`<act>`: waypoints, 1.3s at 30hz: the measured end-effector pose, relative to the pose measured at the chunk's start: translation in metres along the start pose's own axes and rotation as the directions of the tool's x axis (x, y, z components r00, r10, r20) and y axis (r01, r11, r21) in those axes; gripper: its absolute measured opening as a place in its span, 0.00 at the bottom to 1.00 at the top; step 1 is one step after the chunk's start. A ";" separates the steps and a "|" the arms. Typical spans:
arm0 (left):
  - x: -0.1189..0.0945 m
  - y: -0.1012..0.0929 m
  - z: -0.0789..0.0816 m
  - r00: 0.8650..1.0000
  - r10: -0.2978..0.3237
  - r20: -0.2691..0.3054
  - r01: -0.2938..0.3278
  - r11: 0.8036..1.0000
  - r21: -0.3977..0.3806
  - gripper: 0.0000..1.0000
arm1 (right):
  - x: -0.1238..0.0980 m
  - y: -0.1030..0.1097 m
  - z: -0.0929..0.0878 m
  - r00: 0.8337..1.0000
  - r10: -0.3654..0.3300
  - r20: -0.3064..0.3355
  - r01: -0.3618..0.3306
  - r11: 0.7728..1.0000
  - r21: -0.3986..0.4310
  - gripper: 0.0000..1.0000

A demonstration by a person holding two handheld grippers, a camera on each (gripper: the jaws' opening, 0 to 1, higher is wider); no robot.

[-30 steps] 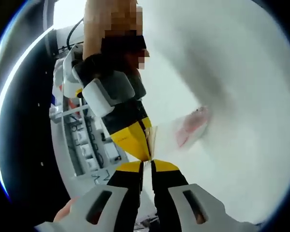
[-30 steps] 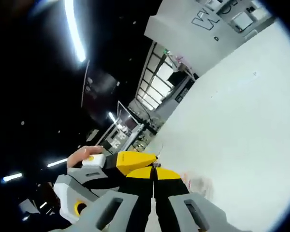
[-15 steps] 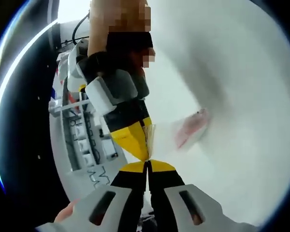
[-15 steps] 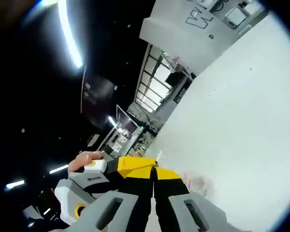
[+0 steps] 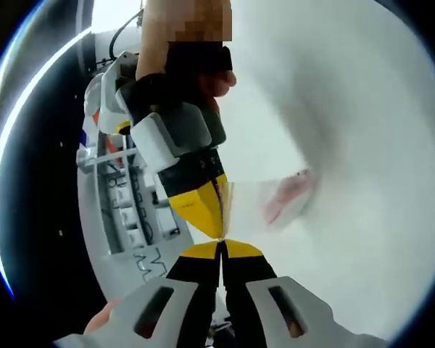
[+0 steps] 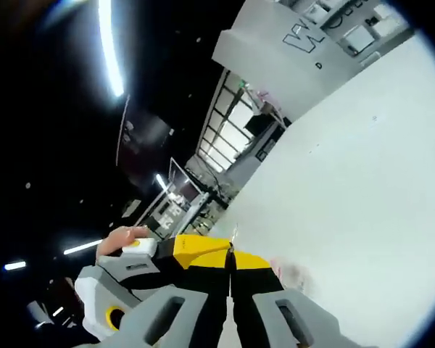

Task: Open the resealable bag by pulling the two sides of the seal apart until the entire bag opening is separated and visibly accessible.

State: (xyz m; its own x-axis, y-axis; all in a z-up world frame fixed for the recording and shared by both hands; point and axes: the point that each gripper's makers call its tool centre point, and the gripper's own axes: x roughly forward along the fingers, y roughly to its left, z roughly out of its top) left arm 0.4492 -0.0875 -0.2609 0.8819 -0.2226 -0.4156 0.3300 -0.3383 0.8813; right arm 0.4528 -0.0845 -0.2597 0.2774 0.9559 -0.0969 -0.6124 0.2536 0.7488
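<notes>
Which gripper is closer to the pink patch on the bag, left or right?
Hard to say: the left gripper and right gripper both pinch the bag top, tips touching, pink patch beyond.

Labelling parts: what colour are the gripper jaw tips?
Yellow, on black jaws; clearest on the left gripper in the left gripper view.

Both views sit close on the bag (image 5: 275,199) seal — facing opposite ways, each catching the other gripper and the table (image 6: 362,188).
</notes>
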 end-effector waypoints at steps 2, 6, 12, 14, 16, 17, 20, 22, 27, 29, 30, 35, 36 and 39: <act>0.001 -0.001 0.000 1.000 -0.001 -0.002 0.001 1.000 0.018 0.02 | 0.000 0.000 -0.001 1.000 0.008 0.003 -0.008 1.000 0.019 0.00; 0.000 0.004 -0.004 1.000 0.013 -0.014 -0.013 1.000 -0.005 0.02 | -0.003 -0.001 -0.001 1.000 0.007 0.018 -0.007 0.999 0.046 0.00; -0.003 0.009 -0.005 0.999 0.036 -0.008 -0.036 0.999 0.002 0.04 | -0.003 0.001 -0.002 1.000 0.015 0.016 -0.016 0.998 0.057 0.00; -0.003 0.011 -0.004 0.999 0.040 -0.005 -0.040 0.999 0.001 0.05 | -0.002 0.001 -0.003 1.000 0.015 0.014 -0.016 0.998 0.056 0.00; -0.002 0.010 -0.002 0.999 0.041 -0.001 -0.041 0.999 0.020 0.06 | -0.001 0.001 -0.002 1.000 0.018 0.012 -0.019 0.998 0.059 0.00; -0.002 0.009 -0.002 0.999 0.037 -0.001 -0.037 0.999 0.023 0.06 | -0.001 0.002 -0.002 1.000 0.020 0.012 -0.020 0.998 0.060 0.00; -0.001 0.006 -0.002 1.000 0.025 0.000 -0.025 0.999 0.033 0.06 | -0.001 0.001 -0.002 1.000 0.018 0.014 -0.019 0.998 0.065 0.00; -0.001 0.004 -0.002 1.000 0.018 0.000 -0.017 0.999 0.035 0.06 | -0.001 0.001 -0.003 1.000 0.023 0.015 -0.024 0.997 0.075 0.00; -0.001 0.003 -0.001 1.000 0.015 0.003 -0.015 0.999 0.039 0.06 | 0.001 0.004 -0.005 1.000 0.031 0.005 -0.031 0.996 0.078 0.00; -0.001 0.003 -0.001 1.000 0.014 0.003 -0.014 0.999 0.036 0.06 | 0.001 0.003 -0.005 1.000 0.030 0.006 -0.030 0.996 0.079 0.00; -0.001 0.002 0.000 1.000 0.014 0.006 -0.014 0.999 0.039 0.05 | 0.000 0.003 -0.005 1.000 0.030 0.008 -0.030 0.996 0.082 0.00; -0.002 0.002 0.000 1.000 0.014 0.011 -0.014 0.999 0.041 0.04 | 0.001 0.003 -0.006 0.999 0.034 0.006 -0.034 0.995 0.093 0.00; -0.002 0.002 0.000 1.000 0.013 0.009 -0.013 0.999 0.039 0.04 | 0.001 0.003 -0.006 0.999 0.034 0.006 -0.034 0.995 0.094 0.00; -0.002 0.001 0.000 1.000 0.012 0.012 -0.013 0.999 0.040 0.03 | 0.001 0.004 -0.006 0.999 0.037 0.005 -0.037 0.994 0.101 0.00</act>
State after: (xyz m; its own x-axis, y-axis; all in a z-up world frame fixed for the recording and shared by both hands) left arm 0.4478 -0.0876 -0.2588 0.8817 -0.2379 -0.4074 0.3048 -0.3720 0.8768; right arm 0.4463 -0.0815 -0.2611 0.2587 0.9637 -0.0660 -0.5443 0.2019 0.8142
